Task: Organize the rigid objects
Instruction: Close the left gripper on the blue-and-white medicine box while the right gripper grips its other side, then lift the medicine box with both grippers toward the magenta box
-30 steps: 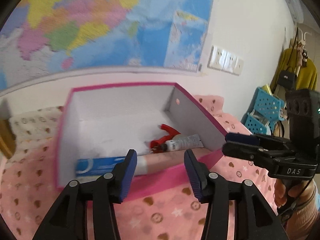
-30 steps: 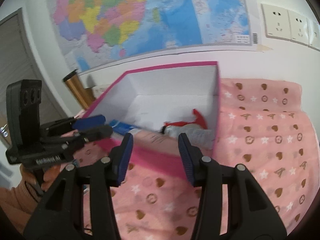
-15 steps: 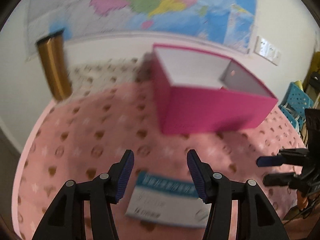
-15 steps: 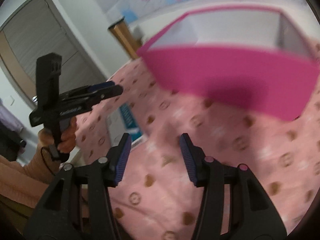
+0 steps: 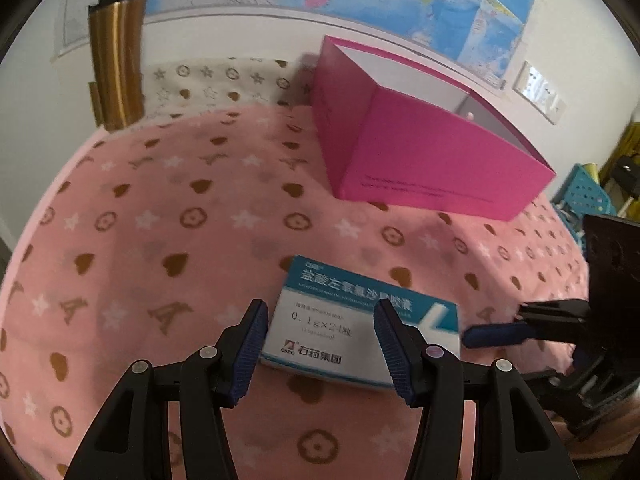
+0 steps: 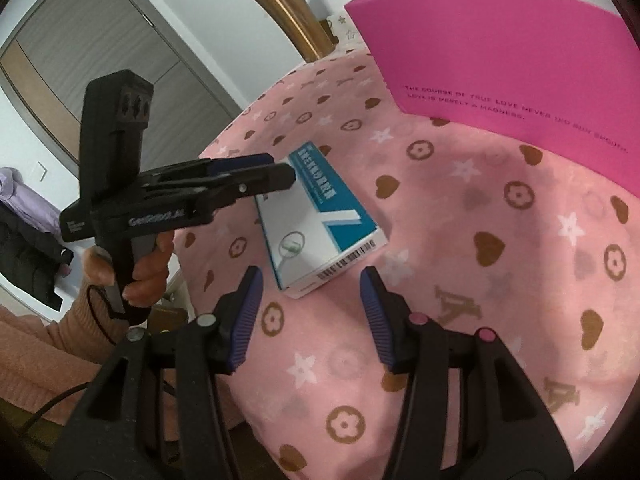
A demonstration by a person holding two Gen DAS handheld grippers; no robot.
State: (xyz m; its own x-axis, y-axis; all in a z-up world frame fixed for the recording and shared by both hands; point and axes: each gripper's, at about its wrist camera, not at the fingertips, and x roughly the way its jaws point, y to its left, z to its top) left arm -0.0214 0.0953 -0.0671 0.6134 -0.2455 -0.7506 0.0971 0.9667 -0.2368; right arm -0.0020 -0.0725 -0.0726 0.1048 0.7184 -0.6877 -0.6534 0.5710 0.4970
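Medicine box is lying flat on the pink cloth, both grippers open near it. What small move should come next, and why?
Probably lower the left gripper so its open jaws straddle the medicine box, then close. The box lies flat on the cloth, outside the pink storage box, directly ahead of that gripper. The right gripper is also open and faces a box end, so either could take it.

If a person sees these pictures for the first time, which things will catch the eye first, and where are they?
The big magenta box stands out first, at the back right of the pink patterned cloth. Next comes the blue-and-white medicine carton, lying flat on the cloth in front of the open left gripper. A gold tumbler stands upright by the wall at the far left.
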